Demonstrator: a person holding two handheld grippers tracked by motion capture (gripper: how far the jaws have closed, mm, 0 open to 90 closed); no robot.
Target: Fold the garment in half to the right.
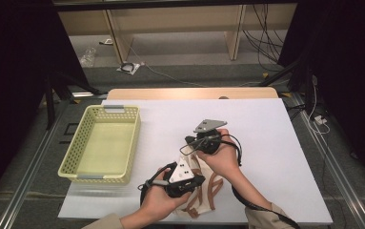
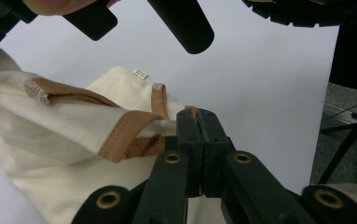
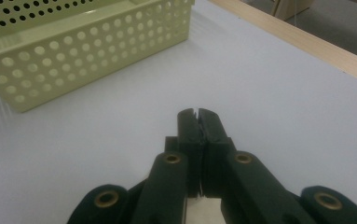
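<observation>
White tabletop (image 1: 266, 143) carries a yellow basket (image 1: 101, 143) at left; left gripper (image 2: 198, 122) fingers clamp the cream bag's (image 2: 50, 140) brown strap (image 2: 125, 135), right gripper (image 3: 198, 116) fingers are closed with nothing visible between them.

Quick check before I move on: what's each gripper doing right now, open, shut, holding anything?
Left gripper: shut, jaws pressed together beside the cream cloth bag; whether fabric is pinched cannot be told.
Right gripper: shut, holding nothing.

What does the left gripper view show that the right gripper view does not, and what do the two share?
Left gripper view: a cream cloth bag, with the left gripper apparently shut on its brown strap. Right gripper view: the right gripper shut on nothing, a yellow perforated basket and the table's wooden edge. Shared: the white tabletop and a pair of closed black jaws.
</observation>
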